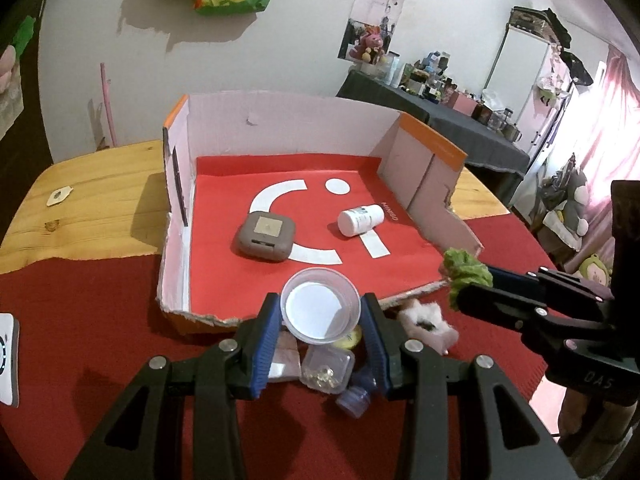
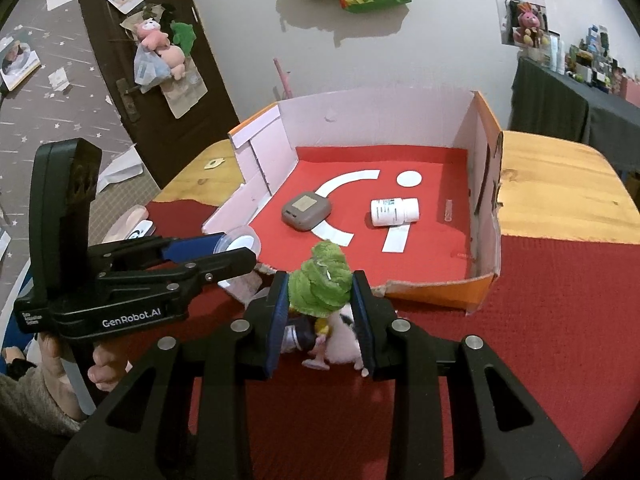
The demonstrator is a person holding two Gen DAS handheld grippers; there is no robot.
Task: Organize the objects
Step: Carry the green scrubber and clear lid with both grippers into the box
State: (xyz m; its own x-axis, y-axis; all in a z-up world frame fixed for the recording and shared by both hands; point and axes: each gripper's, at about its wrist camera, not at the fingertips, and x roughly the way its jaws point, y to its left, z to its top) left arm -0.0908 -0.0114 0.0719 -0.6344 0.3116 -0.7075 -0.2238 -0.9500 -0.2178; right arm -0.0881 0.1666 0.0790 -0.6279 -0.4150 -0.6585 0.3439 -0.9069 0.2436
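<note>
Clear plastic, a small round cup (image 1: 320, 306) sits pinched in the left gripper (image 1: 322, 320), held just short of the torn front edge of the open cardboard box with a red floor (image 1: 434, 148). The right gripper (image 2: 320, 300) pinches a green crinkled fabric piece (image 2: 322, 278) at that same edge. The box lies straight ahead of both, so either could go in first; a grey square case (image 1: 264, 236) and a white pill bottle (image 1: 360, 220) already lie inside.

The fingers (image 2: 279, 316) hide most of the small items (image 2: 320, 340) beneath them.

Left gripper (image 1: 320, 316) jaws clamp clear cup (image 1: 320, 305) before box (image 1: 280, 128).
</note>
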